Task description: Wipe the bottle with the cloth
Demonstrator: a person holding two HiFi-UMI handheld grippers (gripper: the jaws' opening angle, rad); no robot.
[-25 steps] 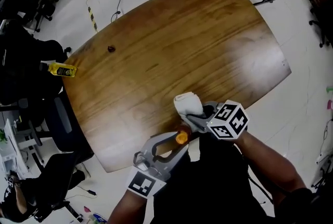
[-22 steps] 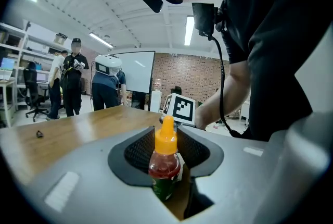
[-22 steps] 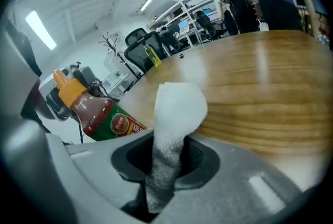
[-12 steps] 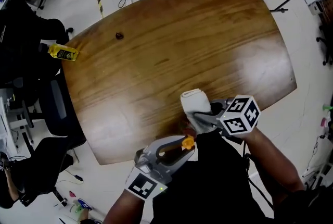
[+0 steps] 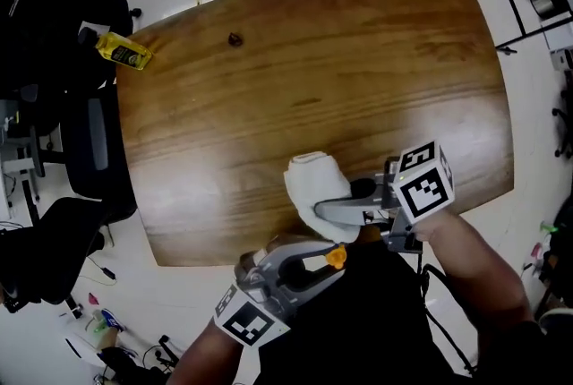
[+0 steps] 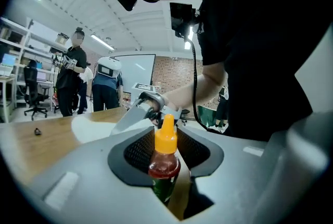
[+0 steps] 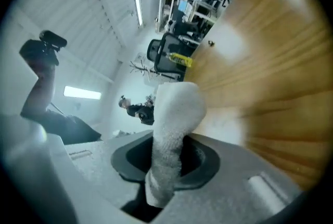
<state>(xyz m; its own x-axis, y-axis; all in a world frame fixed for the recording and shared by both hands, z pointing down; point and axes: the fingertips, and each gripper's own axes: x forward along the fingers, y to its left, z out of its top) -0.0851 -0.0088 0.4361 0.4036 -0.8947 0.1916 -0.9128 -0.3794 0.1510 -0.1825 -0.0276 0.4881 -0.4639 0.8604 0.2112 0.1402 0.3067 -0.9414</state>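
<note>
Left gripper clamped on clear bottle: conical orange cap, red contents. Right gripper pinches fluffy white cloth over glossy wood-grain table.

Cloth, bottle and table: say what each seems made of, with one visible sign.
The cloth looks like soft white terry fabric, nubbly pile; the bottle probably clear plastic, red contents showing through; the table wood or veneer, grain lines, glossy glare.

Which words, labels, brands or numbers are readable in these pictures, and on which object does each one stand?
No text can be read.
Green label on the bottle: mostly hidden by the jaws, unreadable.
Yellow item at the far left: dark print, too small to read.
Marker cubes, right and left: black-and-white patterns only, no letters.
</note>
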